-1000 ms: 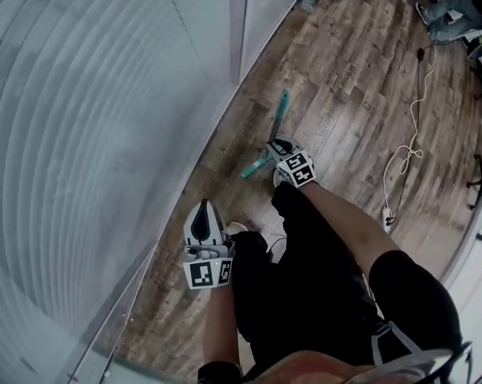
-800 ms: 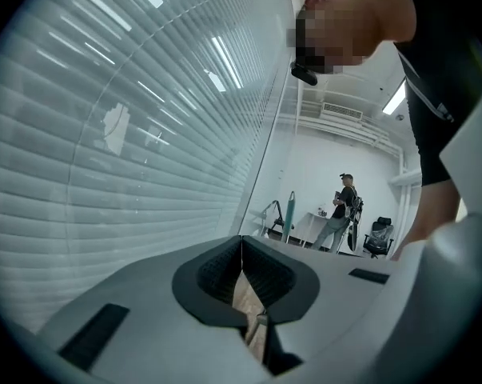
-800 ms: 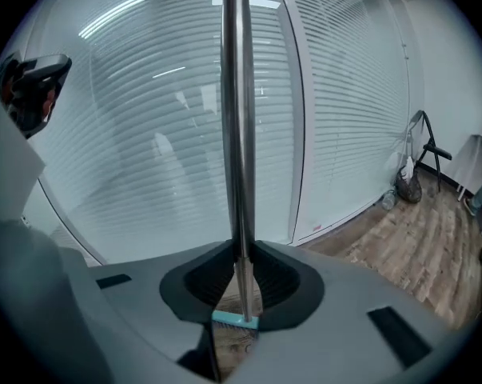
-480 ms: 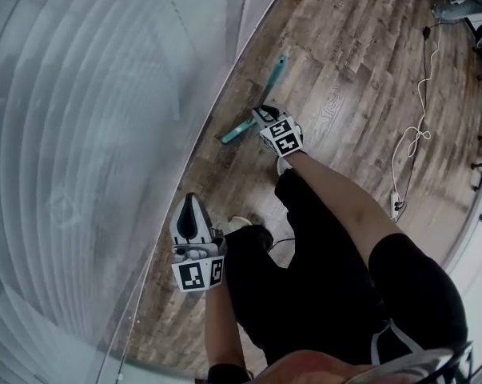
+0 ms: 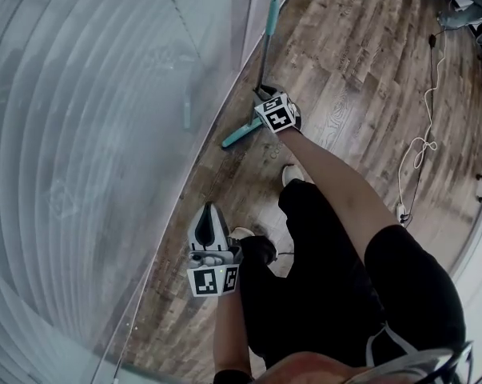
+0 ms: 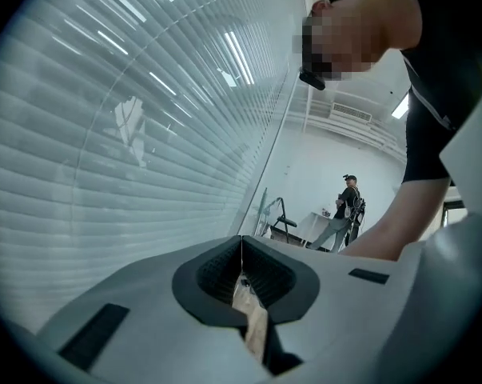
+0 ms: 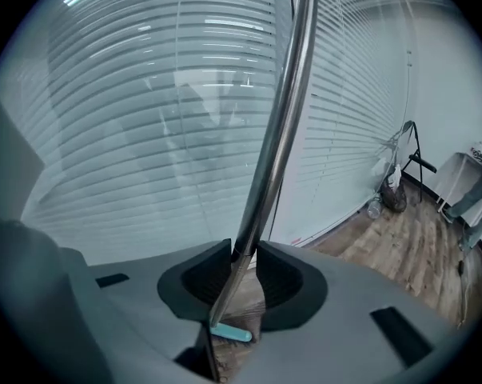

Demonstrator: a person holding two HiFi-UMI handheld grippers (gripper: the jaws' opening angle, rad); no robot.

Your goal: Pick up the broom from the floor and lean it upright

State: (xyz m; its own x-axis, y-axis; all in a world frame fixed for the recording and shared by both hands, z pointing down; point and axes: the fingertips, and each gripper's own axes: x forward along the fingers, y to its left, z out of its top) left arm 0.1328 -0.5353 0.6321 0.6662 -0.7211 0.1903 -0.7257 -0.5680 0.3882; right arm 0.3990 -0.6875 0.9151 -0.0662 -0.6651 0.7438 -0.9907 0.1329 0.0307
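Observation:
The broom has a metal handle (image 5: 266,46) with a teal grip and a teal head (image 5: 239,137). Its head rests on the wooden floor and the handle rises steeply, its top by the blinds. My right gripper (image 5: 262,94) holds the handle low down, just above the head. In the right gripper view the handle (image 7: 280,134) runs up between the pads of my right gripper (image 7: 244,254). These jaws have just been opening, and both pads still touch the handle. My left gripper (image 5: 209,208) hangs shut and empty beside the person's leg, as the left gripper view confirms (image 6: 241,250).
A glass wall with blinds (image 5: 105,134) runs along the left, close to the broom. A white cable (image 5: 420,146) trails over the floor at right. The person's shoe (image 5: 292,172) stands near the broom head. Another person (image 6: 348,206) stands far off by a table.
The broom handle has swung from lying low over the floor to standing steeply by the blinds. My right gripper moved toward the wall with it. My left gripper has sunk.

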